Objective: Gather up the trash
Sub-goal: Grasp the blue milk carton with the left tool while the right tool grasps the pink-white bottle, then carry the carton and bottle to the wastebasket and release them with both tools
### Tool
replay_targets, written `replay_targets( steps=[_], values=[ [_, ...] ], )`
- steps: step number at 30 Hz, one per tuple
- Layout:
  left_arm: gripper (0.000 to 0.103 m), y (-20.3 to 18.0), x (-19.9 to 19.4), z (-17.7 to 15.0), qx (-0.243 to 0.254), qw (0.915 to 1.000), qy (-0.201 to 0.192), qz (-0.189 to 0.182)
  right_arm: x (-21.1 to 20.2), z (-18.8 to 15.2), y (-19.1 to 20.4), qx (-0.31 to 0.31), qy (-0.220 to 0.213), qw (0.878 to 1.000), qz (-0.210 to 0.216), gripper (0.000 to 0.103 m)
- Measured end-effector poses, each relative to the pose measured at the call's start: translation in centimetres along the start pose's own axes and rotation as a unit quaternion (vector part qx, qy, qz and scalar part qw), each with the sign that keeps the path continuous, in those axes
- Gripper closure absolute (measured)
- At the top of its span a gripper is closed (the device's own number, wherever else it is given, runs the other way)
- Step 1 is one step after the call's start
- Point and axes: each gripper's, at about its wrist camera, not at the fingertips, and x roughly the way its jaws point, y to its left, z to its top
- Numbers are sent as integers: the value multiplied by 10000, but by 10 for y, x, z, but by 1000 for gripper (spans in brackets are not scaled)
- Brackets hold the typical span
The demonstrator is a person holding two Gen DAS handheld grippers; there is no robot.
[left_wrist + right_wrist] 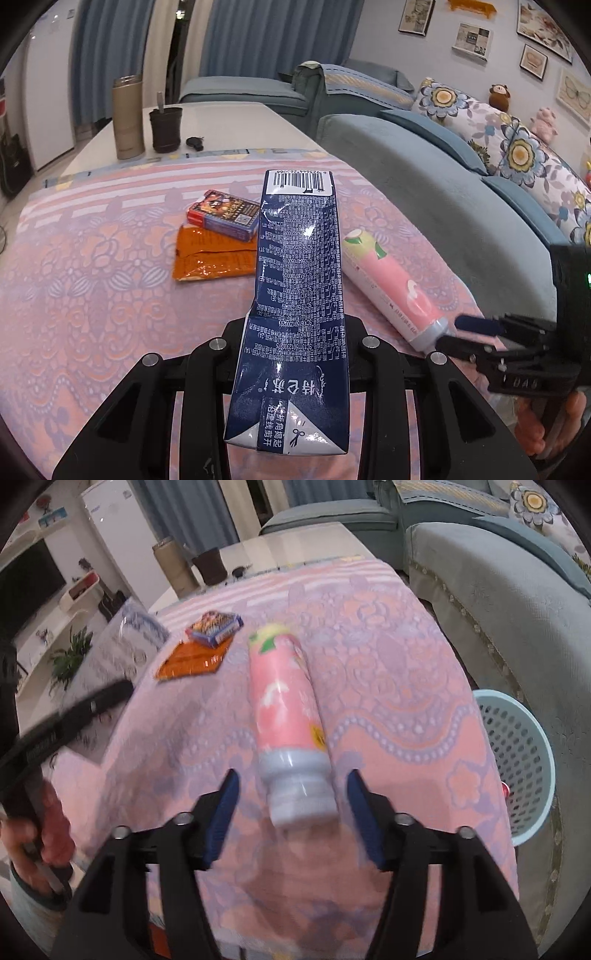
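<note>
Pink and lilac patterned cloth [110, 266] covers the worktop beside a grey-blue sofa [424, 177]. A pale blue perforated basket [517, 760] stands between the two. The left hand-held gripper [291, 369] is clamped on a flattened dark blue carton [299, 266], held above the cloth. The right hand-held gripper [290, 812] has its jaws apart on either side of the grey cap end of a pink bottle [284, 698] lying on the cloth, pads not touching it. An orange packet [214, 258] lies near, a small printed box [225, 214] resting partly on it.
</note>
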Motion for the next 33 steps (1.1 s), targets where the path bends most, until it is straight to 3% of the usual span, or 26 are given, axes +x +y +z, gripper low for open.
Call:
replay_targets(
  steps=[5, 14, 16, 19, 26, 33],
  values=[
    [73, -1, 9, -2, 8, 10000, 74, -48, 23, 20, 4, 60, 10, 9994, -331, 43],
    [73, -2, 22, -3, 51, 9998, 173, -100, 61, 36, 12, -112, 365, 9978, -534, 44],
    [73, -3, 23, -1, 82, 9997, 178, -114, 64, 39, 13, -179, 365, 9973, -620, 53],
    [73, -6, 23, 0, 105, 9997, 166, -133, 63, 41, 11, -160, 349, 9976, -574, 55],
    [73, -26, 18, 16, 229, 9993, -20, -285, 25, 43, -11, 322, -320, 9986, -283, 59],
    [73, -78, 11, 50, 450, 9960, -434, -635, -43, 44, -59, 822, -1245, 9876, -491, 59]
  ],
)
